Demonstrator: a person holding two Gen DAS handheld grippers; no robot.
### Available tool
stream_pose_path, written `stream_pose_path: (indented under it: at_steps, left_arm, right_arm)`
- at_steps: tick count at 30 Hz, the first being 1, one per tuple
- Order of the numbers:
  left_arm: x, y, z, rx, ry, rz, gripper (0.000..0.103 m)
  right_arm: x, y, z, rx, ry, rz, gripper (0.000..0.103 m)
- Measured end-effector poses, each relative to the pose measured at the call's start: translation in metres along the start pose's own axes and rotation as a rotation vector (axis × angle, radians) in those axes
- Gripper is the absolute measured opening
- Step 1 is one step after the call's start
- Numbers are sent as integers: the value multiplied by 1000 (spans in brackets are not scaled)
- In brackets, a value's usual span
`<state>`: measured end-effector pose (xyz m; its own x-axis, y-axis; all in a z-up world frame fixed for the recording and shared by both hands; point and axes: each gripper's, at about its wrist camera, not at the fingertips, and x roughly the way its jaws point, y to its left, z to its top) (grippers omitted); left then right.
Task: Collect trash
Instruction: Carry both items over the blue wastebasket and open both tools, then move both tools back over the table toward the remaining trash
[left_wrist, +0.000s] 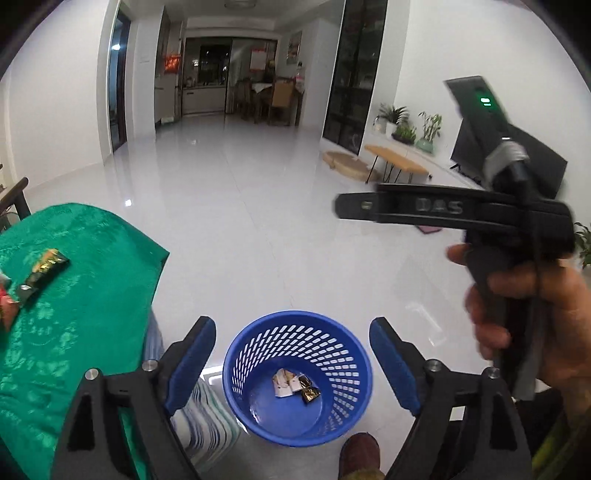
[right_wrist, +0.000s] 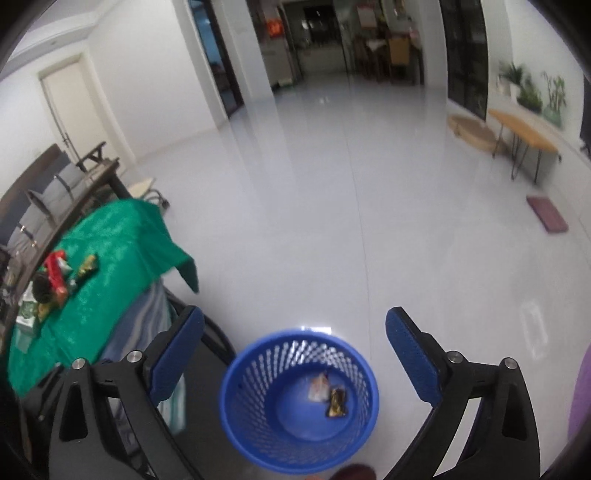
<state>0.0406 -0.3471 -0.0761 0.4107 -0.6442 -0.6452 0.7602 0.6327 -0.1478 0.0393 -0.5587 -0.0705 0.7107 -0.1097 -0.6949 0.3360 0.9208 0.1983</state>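
Note:
A blue mesh wastebasket (left_wrist: 236, 354) stands on the white floor below both grippers. Inside it lie a pale wrapper (left_wrist: 285, 382) and a dark gold wrapper (left_wrist: 309, 393). My left gripper (left_wrist: 293, 325) hangs open above the basket with nothing between its blue pads. My right gripper (right_wrist: 295, 317) is open too, over the same basket (right_wrist: 236, 373), and its pads are empty. A hand (left_wrist: 524, 314) holds the right gripper's black handle at the right of the left wrist view. On the green tablecloth (left_wrist: 92, 295) lies a green-gold wrapper (left_wrist: 44, 271). A red wrapper (right_wrist: 55, 273) lies there with others.
A striped cloth (left_wrist: 207, 413) hangs under the green one beside the basket. A dark red shoe (left_wrist: 360, 454) is at the basket's near side. A wooden bench (left_wrist: 395, 162), a round cushion (left_wrist: 347, 164) and a purple mat (right_wrist: 546, 214) lie further right. Chairs (right_wrist: 55, 184) stand behind the table.

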Motion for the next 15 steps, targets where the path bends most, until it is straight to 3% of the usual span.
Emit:
stream_pose_path:
  at_steps: [4, 8, 11, 15]
  left_arm:
    - [-36, 11, -13, -29, -1, 46, 87]
    - [-75, 50, -39, -107, 12, 114, 87]
    - [-101, 83, -60, -140, 30, 181, 87]
    - [-135, 133, -88, -161, 47, 324, 87]
  right_arm:
    - [-19, 37, 3, -67, -79, 41, 102]
    - [-30, 94, -9, -133, -125, 130, 102]
    - [-20, 147, -25, -191, -96, 207, 102]
    - [-7, 212, -63, -321, -28, 277, 102]
